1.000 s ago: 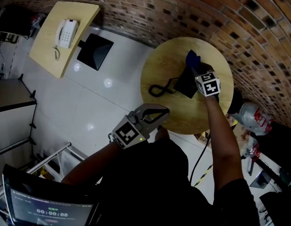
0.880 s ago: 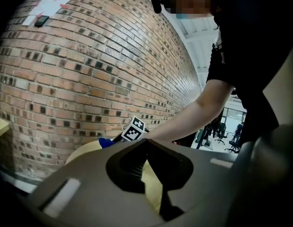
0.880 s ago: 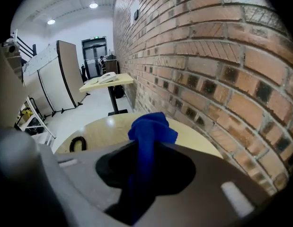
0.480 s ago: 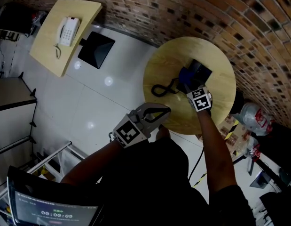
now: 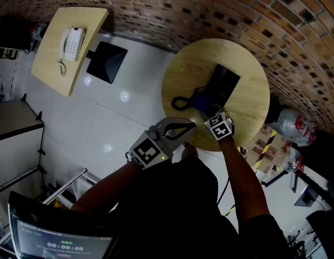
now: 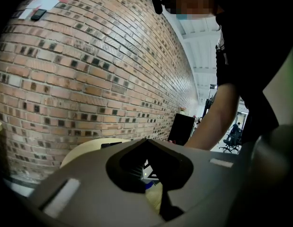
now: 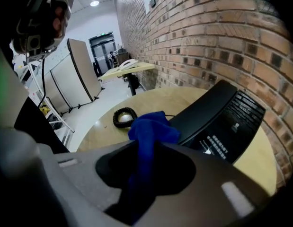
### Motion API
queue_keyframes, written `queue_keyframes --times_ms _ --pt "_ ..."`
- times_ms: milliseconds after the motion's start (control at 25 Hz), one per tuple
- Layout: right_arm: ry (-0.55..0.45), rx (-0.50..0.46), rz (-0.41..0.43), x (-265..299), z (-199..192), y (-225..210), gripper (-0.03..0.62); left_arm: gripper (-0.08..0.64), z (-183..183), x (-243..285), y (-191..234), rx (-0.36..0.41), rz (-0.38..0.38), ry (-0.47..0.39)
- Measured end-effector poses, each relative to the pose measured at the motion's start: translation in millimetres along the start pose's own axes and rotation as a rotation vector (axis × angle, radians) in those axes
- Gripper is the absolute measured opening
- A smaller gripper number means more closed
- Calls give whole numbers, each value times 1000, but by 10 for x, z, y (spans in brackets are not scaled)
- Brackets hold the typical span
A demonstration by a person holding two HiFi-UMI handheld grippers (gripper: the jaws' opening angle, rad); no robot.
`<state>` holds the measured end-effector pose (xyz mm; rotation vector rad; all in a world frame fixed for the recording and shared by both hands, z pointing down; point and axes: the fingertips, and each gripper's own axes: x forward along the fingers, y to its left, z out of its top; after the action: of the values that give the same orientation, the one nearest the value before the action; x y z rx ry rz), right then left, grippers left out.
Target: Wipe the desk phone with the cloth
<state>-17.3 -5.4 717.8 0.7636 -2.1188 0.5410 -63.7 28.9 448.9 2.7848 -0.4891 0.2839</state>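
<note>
Head view, left to right: white desk phone sits on a rectangular tabletop at far left, by the brick wall. A black square plate lies on the white floor just beside it.

Left gripper is at the near rim of the round tabletop. In the left gripper view its jaws are clenched tip to tip with nothing between them.

On the round tabletop: coiled cord at the left, then the blue cloth, then the black desk phone near the middle, lying diagonally.

Right gripper comes in from the near side, jaws grasping the cloth. The right gripper view confirms it: the cloth is pinched between the jaws and bunches out past the tips. That bunch sits at the near-left end of the black desk phone; I can't tell if they touch. The coiled cord is just left of the cloth.
</note>
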Motion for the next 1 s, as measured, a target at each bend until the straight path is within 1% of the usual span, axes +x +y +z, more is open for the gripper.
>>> queue_keyframes --times_ms 120,240,360,480,600,720,840,1000 --pt "-73 39 -33 -154 143 -112 94 6 4 49 2 0 -20 1" --pt "-139 63 -84 -419 291 -309 93 6 53 124 -28 7 -45 -1" --pt "-194 80 -151 -735 396 -606 94 6 134 222 -69 19 -70 -11" --pt "-218 106 -233 -1003 331 -963 94 6 165 325 -116 28 -95 -6" --pt "-189 163 -319 -1166 3 -1284 94 6 137 435 -197 29 -125 10" --pt "-145 246 -390 -1233 -507 -1569 94 6 110 549 -301 27 -156 22" --pt "-95 332 -410 -1264 -891 -1698 94 6 82 642 -366 24 -172 30" --pt "-33 408 -399 -1187 -1311 -1812 95 6 47 774 -350 12 -171 39"
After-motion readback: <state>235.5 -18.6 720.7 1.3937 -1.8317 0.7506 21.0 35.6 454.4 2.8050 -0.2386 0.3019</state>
